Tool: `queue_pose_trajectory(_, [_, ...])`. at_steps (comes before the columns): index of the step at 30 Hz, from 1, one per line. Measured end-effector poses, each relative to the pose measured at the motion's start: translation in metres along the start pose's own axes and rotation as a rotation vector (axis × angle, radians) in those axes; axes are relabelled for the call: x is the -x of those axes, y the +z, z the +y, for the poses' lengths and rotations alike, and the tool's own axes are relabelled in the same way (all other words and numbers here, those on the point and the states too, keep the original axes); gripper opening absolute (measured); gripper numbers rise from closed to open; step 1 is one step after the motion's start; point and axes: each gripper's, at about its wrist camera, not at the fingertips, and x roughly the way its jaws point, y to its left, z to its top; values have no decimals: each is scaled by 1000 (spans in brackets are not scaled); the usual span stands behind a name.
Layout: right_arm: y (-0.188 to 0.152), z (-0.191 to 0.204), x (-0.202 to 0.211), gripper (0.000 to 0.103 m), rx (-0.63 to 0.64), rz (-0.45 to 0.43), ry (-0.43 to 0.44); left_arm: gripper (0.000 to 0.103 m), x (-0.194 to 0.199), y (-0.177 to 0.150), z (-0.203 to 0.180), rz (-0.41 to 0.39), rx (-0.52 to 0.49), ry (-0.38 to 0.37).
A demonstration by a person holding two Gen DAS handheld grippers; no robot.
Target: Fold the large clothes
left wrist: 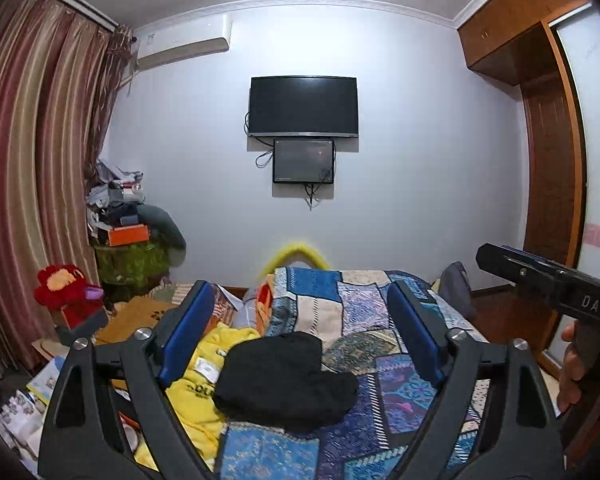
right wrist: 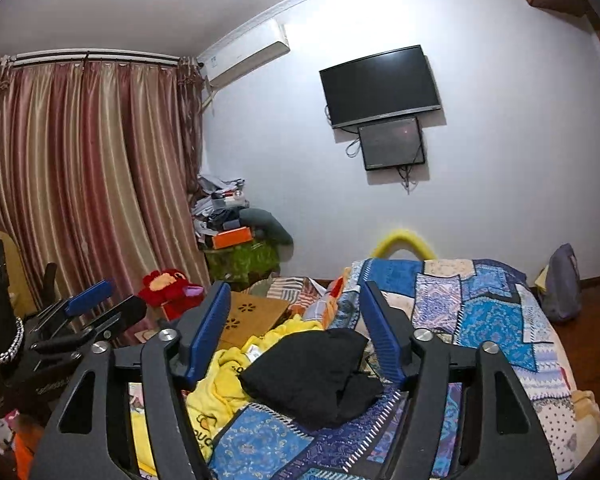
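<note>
Left wrist: hand-held gripper [left wrist: 300,320] wide open, empty, above black garment [left wrist: 286,384]

Ahead of you a dark TV [left wrist: 303,106] hangs on the pale wall, with 1 smaller screen [left wrist: 303,161] mounted just beneath it, touching its lower edge, and loose cables dangling below. To your upper left an air conditioner [left wrist: 182,49] sits near the ceiling, beside striped reddish curtains [left wrist: 36,168]. In the corner you have a cluttered pile with an orange box [left wrist: 127,234] on a green-covered stand. A red plush toy [left wrist: 66,290] sits by the curtains. A wooden wardrobe [left wrist: 540,120] fills your right side, and a patchwork bedspread [left wrist: 380,304] covers the bed.
</note>
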Motion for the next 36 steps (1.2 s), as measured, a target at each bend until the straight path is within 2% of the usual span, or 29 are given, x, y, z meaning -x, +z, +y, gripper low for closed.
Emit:
queue_pose_trajectory(2, [-3,0,2,79,-1,-6,-20,95,2,-4,0,8,11,8])
queue_pose_trajectory(3, [-4,0,1,80,-1,-4,-30,101,4,-6,0,10,19,23])
queue_pose_trajectory(4, [-5,1,1,81,3,3,-38,103,6,-8,0,9,22,36])
queue_pose_trajectory(13, [-10,11,2,82,38,39,-55,102,11,-18,1,32,33,61])
queue_pose_trajectory(36, [-12,12,9,82,39,69,-64,103,11,-25,-5,43,19,50])
